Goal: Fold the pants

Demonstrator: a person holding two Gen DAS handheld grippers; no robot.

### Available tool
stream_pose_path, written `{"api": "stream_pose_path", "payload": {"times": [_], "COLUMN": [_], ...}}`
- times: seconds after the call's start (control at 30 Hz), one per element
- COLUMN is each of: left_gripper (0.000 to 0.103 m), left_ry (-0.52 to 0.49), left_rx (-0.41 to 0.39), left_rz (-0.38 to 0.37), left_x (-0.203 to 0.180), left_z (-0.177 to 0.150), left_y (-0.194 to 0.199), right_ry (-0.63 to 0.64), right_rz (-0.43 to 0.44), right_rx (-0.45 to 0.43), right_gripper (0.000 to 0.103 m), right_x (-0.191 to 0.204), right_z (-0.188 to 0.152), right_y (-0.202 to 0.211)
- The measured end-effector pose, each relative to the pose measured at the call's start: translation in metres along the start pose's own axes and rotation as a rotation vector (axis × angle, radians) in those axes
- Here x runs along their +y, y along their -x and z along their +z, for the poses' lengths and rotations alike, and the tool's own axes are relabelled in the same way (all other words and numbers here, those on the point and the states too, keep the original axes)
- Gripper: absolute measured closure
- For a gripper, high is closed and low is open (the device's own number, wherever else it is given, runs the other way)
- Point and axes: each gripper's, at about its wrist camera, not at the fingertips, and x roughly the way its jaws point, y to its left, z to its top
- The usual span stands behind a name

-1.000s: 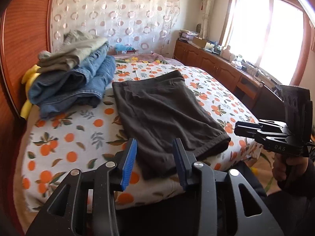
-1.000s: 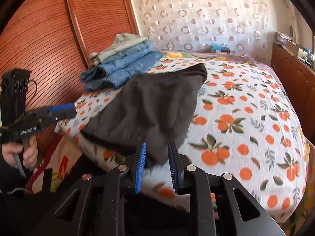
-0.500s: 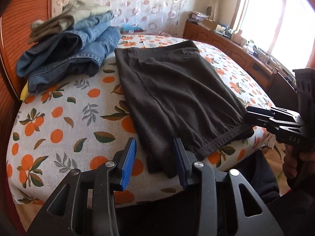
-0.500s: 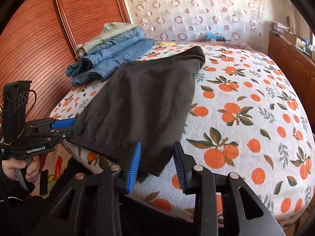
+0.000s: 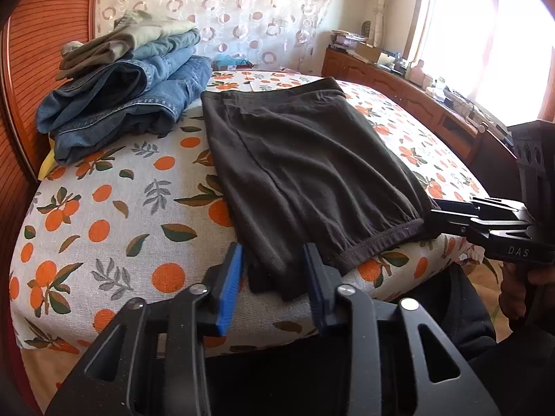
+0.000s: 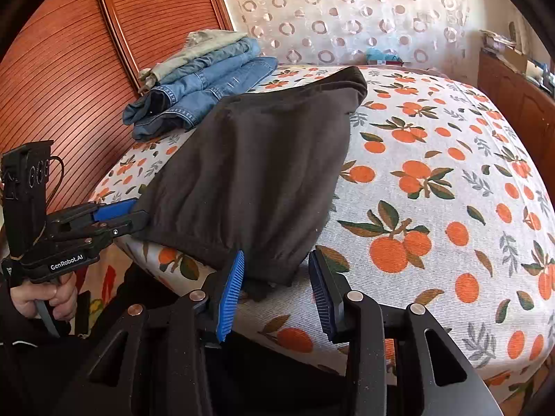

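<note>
Bed [image 5: 114, 215] with white sheet printed in oranges and green leaves: carries everything listed; ribbed red-brown wooden headboard [image 6: 69, 79] stands along its left side.

Dark brown soft-knit pants [image 5: 301, 170]: already doubled lengthwise, lying flat across the bed, waistband end far from the cameras, cuffed hem end at the near edge, partly drooping over it. Some loose ripples run toward the hem.

Stack of folded garments, blue denim jeans under a pale khaki piece [image 5: 121, 79]: beside the headboard, just beside the pants' far left corner; whether they touch is unclear.

Low wooden cabinet with clutter [image 5: 399, 83]: along the window wall, well apart from the work.

Left claw, black frame with blue ribbed pads [image 5: 272, 284]: released, jaws spread, straddling the left hem corner without clenching it. In the right wrist view its tips [image 6: 133, 213] sit at that corner's edge.

Right claw, same make [image 6: 275, 291]: released, jaws spread around the right hem corner. In the left wrist view it [image 5: 435, 218] appears touching the cuff end.

Step in hand, as judged: taking both hem corners for the fold toward the waistband. To do it well, each claw should bite all layers at the cuff seam, well inside the edge, both clenching together; then lift evenly, keeping the hem taut between them so the ripples pull out, and lay hem square on waistband, clear of the denim stack.
</note>
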Motion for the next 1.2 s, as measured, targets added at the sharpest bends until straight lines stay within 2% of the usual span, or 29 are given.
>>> {"api": "stream_pose_path", "payload": {"times": [0.37,0.6,0.7,1.0,1.2], "left_gripper": [0.071,0.084,0.088,0.093,0.093], "left_ry": [-0.003,0.017,0.031,0.039,0.004], "left_rx": [-0.012,-0.020,-0.019,0.003,0.014], "left_rz": [-0.013,-0.050,-0.063,-0.093,-0.114], "left_x": [-0.001,0.000,0.002,-0.001,-0.012], "left_z": [-0.003,-0.007,-0.007,-0.007,-0.008], "left_y": [0.001,0.003,0.003,0.009,0.026], "right_ry": [0.002,-0.003,0.006,0.001,0.003], "right_rz": [0.008,0.014,0.021,0.039,0.066], "right_rx": [-0.010,-0.025,-0.026,-0.041,-0.046], "right_gripper": [0.064,0.083,0.087,0.089,0.090], "right_x": [0.003,-0.001,0.000,-0.003,-0.003], "right_z": [-0.004,-0.006,-0.007,-0.011,-0.017], "right_y": [-0.001,0.000,0.000,0.009,0.029]}}
